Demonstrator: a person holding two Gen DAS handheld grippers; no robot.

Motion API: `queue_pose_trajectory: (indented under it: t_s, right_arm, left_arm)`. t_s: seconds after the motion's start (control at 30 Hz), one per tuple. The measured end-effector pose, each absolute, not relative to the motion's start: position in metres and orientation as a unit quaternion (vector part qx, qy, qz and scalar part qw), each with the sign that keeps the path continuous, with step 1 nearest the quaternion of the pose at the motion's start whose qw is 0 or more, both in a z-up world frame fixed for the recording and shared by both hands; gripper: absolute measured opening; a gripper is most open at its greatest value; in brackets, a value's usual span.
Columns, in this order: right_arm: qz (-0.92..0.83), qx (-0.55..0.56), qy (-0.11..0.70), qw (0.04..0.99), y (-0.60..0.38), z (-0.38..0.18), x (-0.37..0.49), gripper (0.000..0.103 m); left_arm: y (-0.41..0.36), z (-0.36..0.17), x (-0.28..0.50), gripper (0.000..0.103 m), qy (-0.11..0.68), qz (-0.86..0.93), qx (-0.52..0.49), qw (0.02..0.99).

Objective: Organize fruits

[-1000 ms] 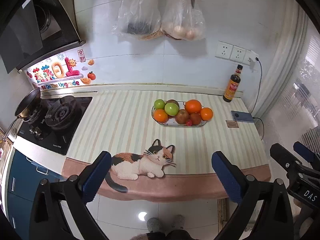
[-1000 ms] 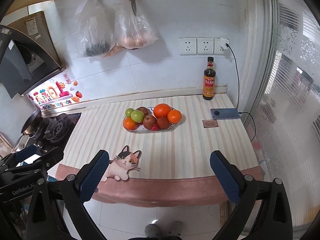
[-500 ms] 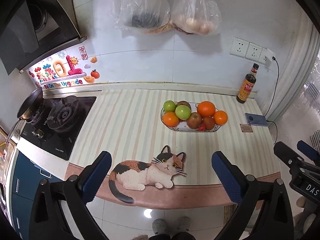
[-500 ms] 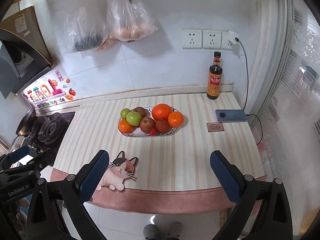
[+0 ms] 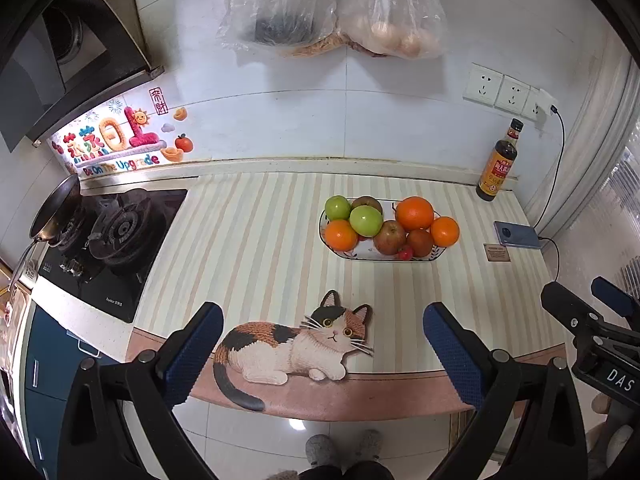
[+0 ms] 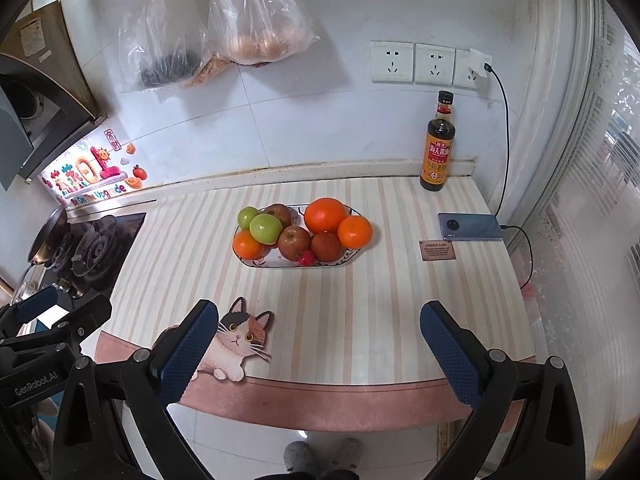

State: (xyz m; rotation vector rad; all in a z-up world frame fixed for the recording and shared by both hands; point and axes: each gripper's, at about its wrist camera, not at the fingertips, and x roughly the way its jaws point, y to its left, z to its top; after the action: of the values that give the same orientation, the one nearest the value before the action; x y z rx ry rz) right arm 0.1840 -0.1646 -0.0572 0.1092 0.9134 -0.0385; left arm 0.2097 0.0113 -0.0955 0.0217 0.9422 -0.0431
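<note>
A white oval plate (image 5: 362, 255) (image 6: 344, 261) of fruit stands mid-counter on a striped mat. It holds two green apples (image 5: 365, 220) (image 6: 265, 228), three oranges including a large one (image 5: 415, 213) (image 6: 325, 215), reddish apples (image 5: 389, 237) (image 6: 294, 242) and a small red fruit (image 6: 307, 257). My left gripper (image 5: 322, 350) is open and empty, short of the counter's front edge, over a cat picture (image 5: 296, 346). My right gripper (image 6: 318, 354) is open and empty, also at the front edge.
A gas hob (image 5: 108, 240) with a pan (image 5: 56, 212) lies left. A sauce bottle (image 6: 438, 146), a charging phone (image 6: 470, 226) and a small card (image 6: 437, 249) sit at the right. Plastic bags (image 5: 332, 4) hang on the wall. A window is on the right.
Both grippers have moved forward toward the counter and the fruit plate, which now looks larger and nearer. Both stayed open and empty.
</note>
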Motion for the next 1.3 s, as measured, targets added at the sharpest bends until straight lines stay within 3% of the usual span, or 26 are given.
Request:
queue_pose_trajectory:
  t_s: [1.3]
  right_arm:
    - [-0.021,0.026,0.443,0.896,-0.1617,-0.0579,0.1926,0.103]
  left_arm:
    - [0.008,-0.1007,0.2199,0.103,0.455,-0.02,0.008,0.89]
